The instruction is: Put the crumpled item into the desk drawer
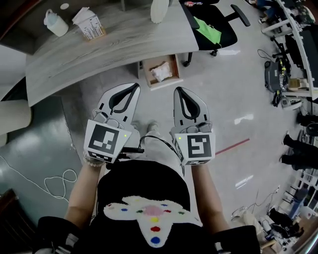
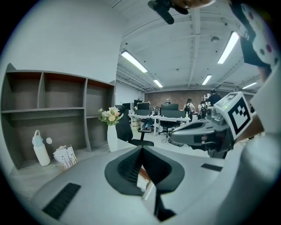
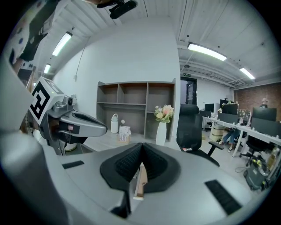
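Observation:
A wooden drawer (image 1: pixel 172 64) stands pulled out under the grey desk (image 1: pixel 114 37), and a crumpled white item (image 1: pixel 161 72) lies inside it. My left gripper (image 1: pixel 134 87) and right gripper (image 1: pixel 177 90) hang side by side in front of the drawer, well short of it, pointing toward the desk. Both are shut with nothing between the jaws. In the left gripper view the left gripper (image 2: pixel 141 149) has its pads pressed together, and a sliver of the drawer (image 2: pixel 145 181) shows below them. The right gripper (image 3: pixel 141 156) looks the same in its own view.
On the desk stand a white bottle (image 1: pixel 55 23), a printed box (image 1: pixel 90 26) and a white vase (image 1: pixel 160 10). A black office chair (image 1: pixel 211 26) stands right of the drawer. A white cable (image 1: pixel 49 181) loops on the floor at left. Shelves (image 3: pixel 131 103) back the desk.

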Demonstrator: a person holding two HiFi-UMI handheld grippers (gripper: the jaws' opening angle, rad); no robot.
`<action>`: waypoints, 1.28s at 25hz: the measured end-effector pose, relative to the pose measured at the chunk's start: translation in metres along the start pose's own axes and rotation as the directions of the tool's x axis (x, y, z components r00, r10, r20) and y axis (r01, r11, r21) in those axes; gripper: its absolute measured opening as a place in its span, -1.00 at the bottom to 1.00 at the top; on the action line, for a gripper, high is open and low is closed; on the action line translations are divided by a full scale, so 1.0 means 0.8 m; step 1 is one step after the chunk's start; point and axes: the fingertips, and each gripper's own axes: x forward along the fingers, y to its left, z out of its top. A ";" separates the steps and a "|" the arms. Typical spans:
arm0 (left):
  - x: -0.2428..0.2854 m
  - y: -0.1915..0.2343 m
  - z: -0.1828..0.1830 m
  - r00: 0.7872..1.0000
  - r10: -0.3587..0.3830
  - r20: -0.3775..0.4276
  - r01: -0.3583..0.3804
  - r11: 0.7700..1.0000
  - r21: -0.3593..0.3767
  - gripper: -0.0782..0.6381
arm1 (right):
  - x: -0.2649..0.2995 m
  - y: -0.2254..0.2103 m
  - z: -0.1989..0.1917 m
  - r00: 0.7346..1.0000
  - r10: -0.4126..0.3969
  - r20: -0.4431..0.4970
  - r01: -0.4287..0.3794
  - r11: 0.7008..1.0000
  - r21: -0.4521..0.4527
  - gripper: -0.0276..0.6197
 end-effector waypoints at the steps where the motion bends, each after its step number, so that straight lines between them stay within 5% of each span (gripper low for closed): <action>1: -0.002 0.000 0.004 1.000 0.001 0.005 -0.001 1.000 0.006 -0.75 | -0.001 0.001 0.006 1.000 0.002 0.006 -0.002 1.000 -0.014 -0.90; 12: -0.024 -0.003 0.042 0.998 0.017 0.058 -0.021 0.998 0.054 -0.75 | -0.022 0.017 0.053 0.998 0.029 0.054 -0.027 0.998 -0.052 -0.90; 32: -0.025 -0.014 0.047 0.997 -0.019 0.069 0.014 0.997 0.074 -0.75 | -0.027 0.024 0.058 0.998 0.033 0.047 -0.030 0.997 -0.071 -0.90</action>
